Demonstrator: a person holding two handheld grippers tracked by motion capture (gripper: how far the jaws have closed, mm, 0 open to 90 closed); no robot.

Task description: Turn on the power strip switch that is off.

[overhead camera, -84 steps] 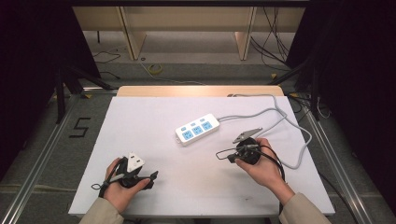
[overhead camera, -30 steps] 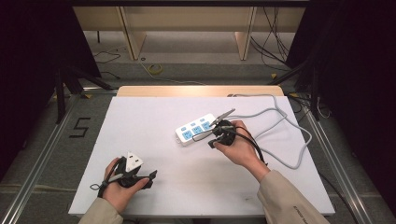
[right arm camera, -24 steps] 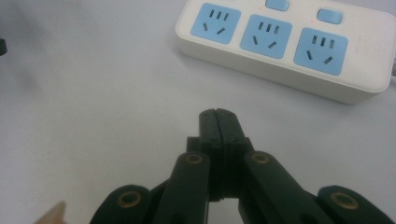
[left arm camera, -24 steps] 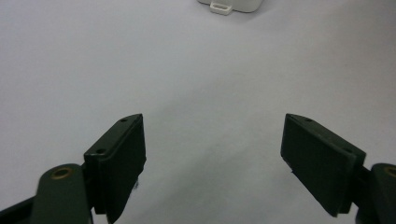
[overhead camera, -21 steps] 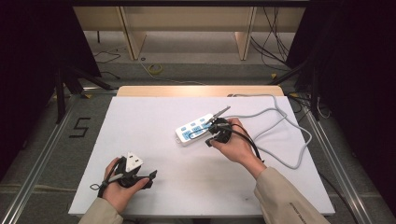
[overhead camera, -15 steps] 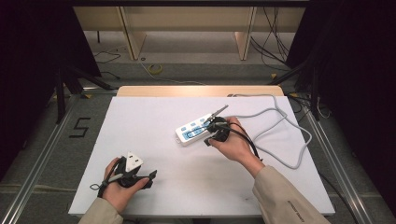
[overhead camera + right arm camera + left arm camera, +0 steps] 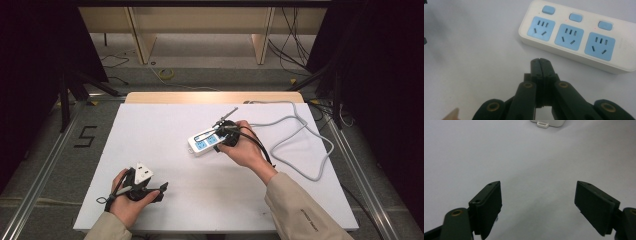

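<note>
White tabletop (image 7: 165, 125) carried a white power strip (image 7: 203, 141) with blue sockets near its centre, its grey cable (image 7: 305, 145) looping off toward 3 o'clock. At the strip's 5 o'clock edge, the right hand-held gripper (image 7: 540, 63) hovered with jaws pressed together, holding nothing. Toward 7 o'clock, the left hand-held gripper (image 7: 537, 202) stood wide and empty.

A white power strip (image 7: 584, 42) with three blue sockets and three blue switches lies flat mid-worktop (image 7: 165, 135), its grey cable (image 7: 305, 145) looping off to the right.
</note>
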